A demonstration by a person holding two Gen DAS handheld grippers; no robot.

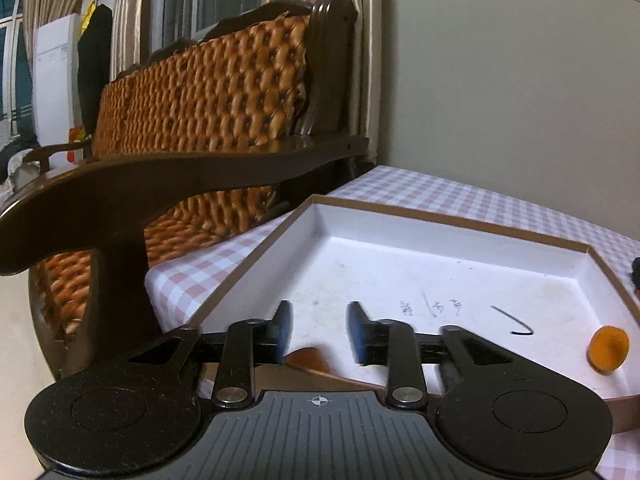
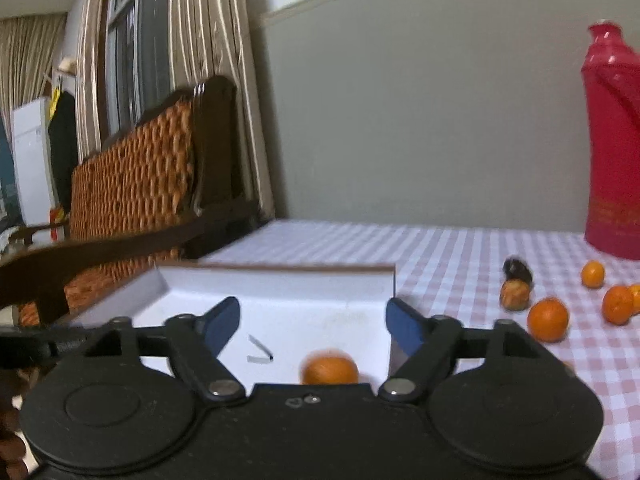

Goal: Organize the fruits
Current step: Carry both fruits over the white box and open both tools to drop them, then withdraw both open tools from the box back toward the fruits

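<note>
A shallow white box with brown rim (image 1: 448, 220) lies on the checked tablecloth. One small orange (image 1: 607, 350) lies in its right corner; the right wrist view shows it (image 2: 330, 368) blurred on the box floor (image 2: 288, 312), just below my right gripper (image 2: 314, 322), which is open and empty. My left gripper (image 1: 320, 326) hovers over the box's near rim, partly open, holding nothing. Several oranges (image 2: 547, 319) and a brownish fruit (image 2: 514, 294) lie on the cloth right of the box.
A wooden sofa with a tufted orange cushion (image 1: 200, 92) stands left of the table, its armrest (image 1: 120, 188) close to the box. A tall red bottle (image 2: 612, 148) stands at the back right. A dark object (image 2: 518, 267) lies by the fruits. A wall is behind.
</note>
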